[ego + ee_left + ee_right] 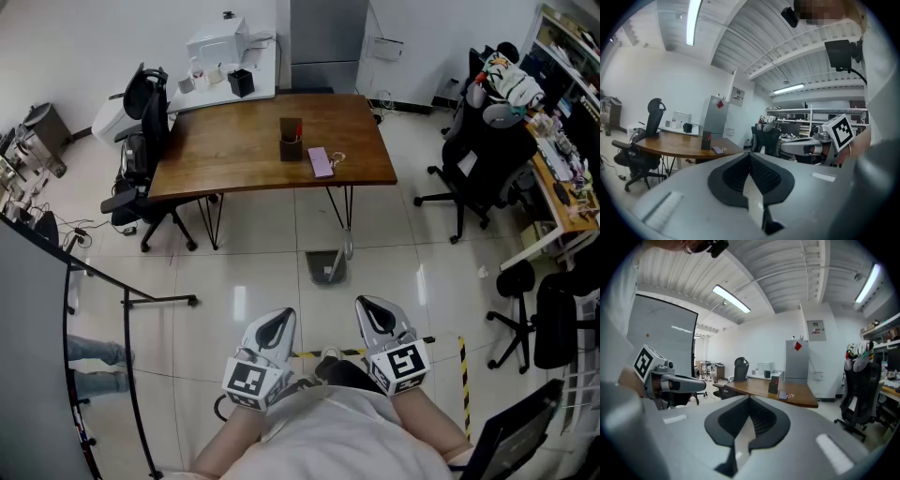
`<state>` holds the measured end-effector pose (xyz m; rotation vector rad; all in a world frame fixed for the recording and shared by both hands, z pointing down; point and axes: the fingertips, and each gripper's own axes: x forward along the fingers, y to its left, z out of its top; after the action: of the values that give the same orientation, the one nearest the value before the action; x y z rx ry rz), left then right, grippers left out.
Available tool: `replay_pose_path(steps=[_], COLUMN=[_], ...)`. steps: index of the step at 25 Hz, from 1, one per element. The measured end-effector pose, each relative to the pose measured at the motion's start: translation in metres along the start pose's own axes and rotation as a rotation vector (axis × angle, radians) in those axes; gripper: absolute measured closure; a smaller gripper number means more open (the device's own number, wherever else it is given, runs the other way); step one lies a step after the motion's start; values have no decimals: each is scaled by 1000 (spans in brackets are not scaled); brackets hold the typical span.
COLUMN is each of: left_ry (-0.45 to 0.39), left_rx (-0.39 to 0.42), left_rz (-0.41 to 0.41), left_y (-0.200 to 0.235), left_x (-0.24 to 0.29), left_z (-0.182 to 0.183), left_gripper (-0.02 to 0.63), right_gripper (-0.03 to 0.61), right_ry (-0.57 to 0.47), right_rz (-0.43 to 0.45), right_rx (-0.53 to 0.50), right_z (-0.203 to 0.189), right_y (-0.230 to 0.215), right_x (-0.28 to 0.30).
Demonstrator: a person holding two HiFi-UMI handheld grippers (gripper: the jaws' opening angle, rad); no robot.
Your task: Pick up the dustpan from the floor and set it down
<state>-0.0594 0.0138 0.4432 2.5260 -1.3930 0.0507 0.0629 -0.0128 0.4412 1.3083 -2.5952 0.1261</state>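
In the head view, the grey dustpan (326, 266) lies on the white tiled floor just in front of the wooden table (234, 155), its handle (348, 246) angled up to the right. Both grippers hang close to my body, well short of the dustpan. My left gripper (278, 319) has its jaws together with nothing in them, and so does my right gripper (371, 306). In the left gripper view the left gripper (750, 154) shows its dark pads meeting. The right gripper (750, 399) looks the same in the right gripper view. Neither gripper view shows the dustpan.
The table carries a dark pen holder (291, 142) and a pink notebook (321, 161). Black office chairs stand at the left (141, 159) and right (473, 159). A black metal rack (131, 309) stands at left. Yellow-black tape (463, 375) marks the floor at right.
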Motion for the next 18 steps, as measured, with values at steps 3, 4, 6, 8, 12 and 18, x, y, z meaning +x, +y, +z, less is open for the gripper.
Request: replay_pose_path(steps=[3, 4, 6, 8, 12, 18], left_ry=[10, 12, 14, 18, 15, 8], left_rx=[-11, -12, -9, -4, 3, -19], left_rz=[6, 10, 19, 33, 71, 86], left_y=[13, 18, 31, 45, 79, 111], left_x=[17, 25, 44, 65, 106, 153], left_z=[-5, -5, -4, 1, 21, 37], left_gripper=[606, 606, 606, 606, 606, 606], right_gripper=[577, 577, 575, 577, 575, 575], right_ry=[-65, -71, -56, -4, 74, 115], right_rz=[22, 25, 21, 18, 46, 48], right_rx=[9, 13, 15, 30, 55, 42], right_z=[9, 9, 5, -7, -12, -5], right_y=[-14, -20, -36, -56, -94, -131], right_x=[18, 26, 45, 68, 111, 161])
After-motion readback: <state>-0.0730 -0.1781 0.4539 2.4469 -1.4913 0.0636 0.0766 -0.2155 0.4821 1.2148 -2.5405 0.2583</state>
